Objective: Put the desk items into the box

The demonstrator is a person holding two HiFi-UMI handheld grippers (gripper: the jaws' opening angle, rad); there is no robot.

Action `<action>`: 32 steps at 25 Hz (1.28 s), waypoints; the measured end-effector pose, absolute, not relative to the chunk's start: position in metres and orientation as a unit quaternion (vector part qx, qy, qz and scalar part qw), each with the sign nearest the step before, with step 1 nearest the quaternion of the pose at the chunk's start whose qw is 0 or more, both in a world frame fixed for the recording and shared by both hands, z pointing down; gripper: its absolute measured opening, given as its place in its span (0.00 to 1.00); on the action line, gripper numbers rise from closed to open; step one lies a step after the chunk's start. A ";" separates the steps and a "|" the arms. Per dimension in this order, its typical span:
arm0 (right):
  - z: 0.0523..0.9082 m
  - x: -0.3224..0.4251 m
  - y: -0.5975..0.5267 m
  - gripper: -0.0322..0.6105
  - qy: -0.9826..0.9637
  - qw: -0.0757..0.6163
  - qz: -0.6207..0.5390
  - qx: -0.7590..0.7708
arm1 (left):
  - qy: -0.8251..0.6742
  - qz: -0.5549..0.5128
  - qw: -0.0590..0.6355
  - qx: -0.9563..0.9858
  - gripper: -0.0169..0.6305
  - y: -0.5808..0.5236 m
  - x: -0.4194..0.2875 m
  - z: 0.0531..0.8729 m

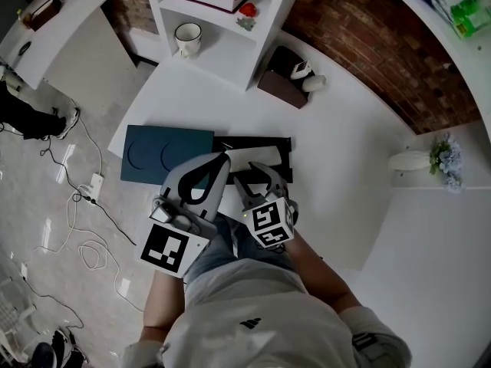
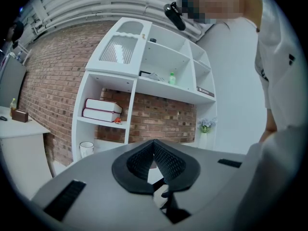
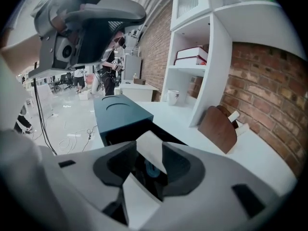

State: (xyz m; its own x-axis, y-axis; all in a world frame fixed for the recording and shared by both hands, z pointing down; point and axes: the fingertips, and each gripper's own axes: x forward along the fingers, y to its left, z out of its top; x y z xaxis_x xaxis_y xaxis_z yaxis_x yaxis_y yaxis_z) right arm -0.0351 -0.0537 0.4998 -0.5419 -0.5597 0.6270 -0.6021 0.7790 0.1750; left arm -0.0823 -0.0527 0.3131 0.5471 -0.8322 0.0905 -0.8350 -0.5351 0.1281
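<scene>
Resting on the white desk (image 1: 345, 152), the open black box (image 1: 253, 141) beside its dark teal lid (image 1: 165, 153) already holds a white paper card (image 3: 153, 159), tilted. It looks light, thin and easily bent, so it is best pinched by an edge. The right gripper (image 3: 150, 152) angles down over it, jaws spread wide and seemingly not pressing it. The left gripper (image 2: 154, 146) points level, jaws together and empty.

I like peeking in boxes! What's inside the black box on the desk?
A white sheet lies in the black box, and something small and blue shows in the dark by it. The right gripper covers the rest.
</scene>
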 end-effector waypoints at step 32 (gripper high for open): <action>0.350 0.013 -0.074 0.06 -0.918 0.061 0.144 0.365 | -0.381 0.009 0.057 0.923 0.05 -0.066 -0.009 0.298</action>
State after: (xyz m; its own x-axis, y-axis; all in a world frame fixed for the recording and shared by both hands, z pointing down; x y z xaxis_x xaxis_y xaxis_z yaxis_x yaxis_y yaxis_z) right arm 0.0135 -0.0745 0.3495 -0.7256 -0.6528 0.2178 -0.6881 0.6918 -0.2189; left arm -0.0086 -0.0656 0.2984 0.7092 -0.7023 0.0609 -0.7045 -0.7029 0.0980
